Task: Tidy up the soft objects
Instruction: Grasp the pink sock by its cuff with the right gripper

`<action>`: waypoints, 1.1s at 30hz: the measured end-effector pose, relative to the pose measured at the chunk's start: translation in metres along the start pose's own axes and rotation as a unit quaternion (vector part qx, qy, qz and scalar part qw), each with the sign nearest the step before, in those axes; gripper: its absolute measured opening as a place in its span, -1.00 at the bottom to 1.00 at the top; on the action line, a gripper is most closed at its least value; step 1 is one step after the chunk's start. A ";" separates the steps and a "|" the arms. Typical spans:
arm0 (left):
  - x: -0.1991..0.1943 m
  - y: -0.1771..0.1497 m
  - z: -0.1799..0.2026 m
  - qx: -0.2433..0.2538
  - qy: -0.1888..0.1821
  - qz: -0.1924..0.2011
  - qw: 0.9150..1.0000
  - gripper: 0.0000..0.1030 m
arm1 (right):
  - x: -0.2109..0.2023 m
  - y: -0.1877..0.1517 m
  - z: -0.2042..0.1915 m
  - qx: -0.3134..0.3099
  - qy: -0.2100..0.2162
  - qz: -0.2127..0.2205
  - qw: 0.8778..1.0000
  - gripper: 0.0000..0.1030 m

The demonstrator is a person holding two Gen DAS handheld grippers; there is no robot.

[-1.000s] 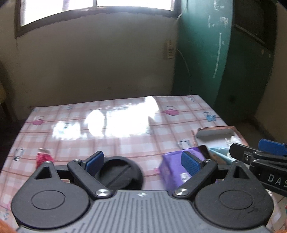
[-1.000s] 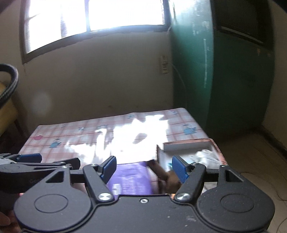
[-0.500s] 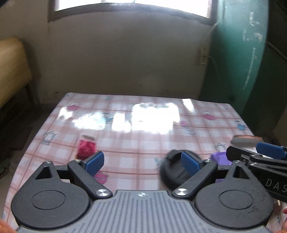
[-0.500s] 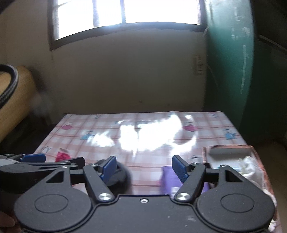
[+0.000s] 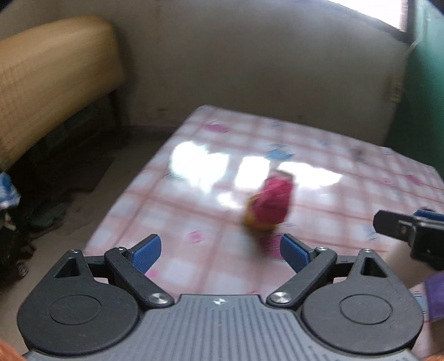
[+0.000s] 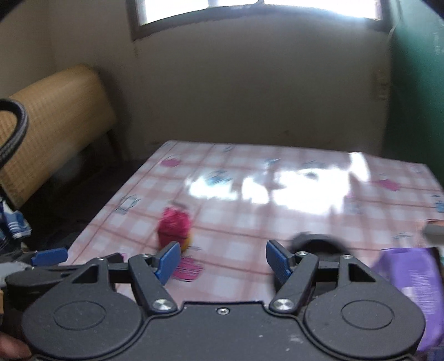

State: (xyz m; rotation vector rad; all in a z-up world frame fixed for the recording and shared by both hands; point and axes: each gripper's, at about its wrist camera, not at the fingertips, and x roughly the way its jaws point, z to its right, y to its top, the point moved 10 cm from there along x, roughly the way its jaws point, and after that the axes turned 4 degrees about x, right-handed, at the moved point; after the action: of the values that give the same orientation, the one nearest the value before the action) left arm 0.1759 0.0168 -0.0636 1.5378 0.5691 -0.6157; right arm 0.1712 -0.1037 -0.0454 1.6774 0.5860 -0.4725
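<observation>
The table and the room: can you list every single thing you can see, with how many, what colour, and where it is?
table: one, pink checked cloth with small pictures, centre of both views
fluffy ball: one, pink-red with a yellow bit, on the table's left part, untouched
round lid-like thing: one, black, on the table behind the right tool, blurred
packet: one, purple, at the table's right edge
rolled mat: one, tan, left of the table by the wall
window: one, bright, high on the back wall
cupboard: one, green, far right
left tool: one, black with blue pads, open, nothing between them
right tool: one, black with blue pads, open, nothing between them
</observation>
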 end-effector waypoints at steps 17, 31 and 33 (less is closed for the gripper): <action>0.050 -0.025 -0.057 -0.037 -0.002 -0.023 0.999 0.85 | 0.168 -0.006 -0.038 0.063 -0.014 -0.079 0.995 0.64; 0.092 0.002 -0.009 -0.009 -0.036 -0.009 0.999 0.86 | 0.072 0.029 -0.023 -0.003 -0.031 0.031 0.999 -0.57; 0.103 0.010 0.010 0.004 -0.047 -0.007 0.999 0.86 | 0.056 0.032 -0.012 0.006 -0.034 0.040 0.999 -0.57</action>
State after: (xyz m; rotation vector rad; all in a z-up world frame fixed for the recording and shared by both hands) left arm 0.2577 0.0054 -0.1270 1.5053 0.5070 -0.6984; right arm 0.2348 -0.0894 -0.0526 1.6831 0.4644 -0.4737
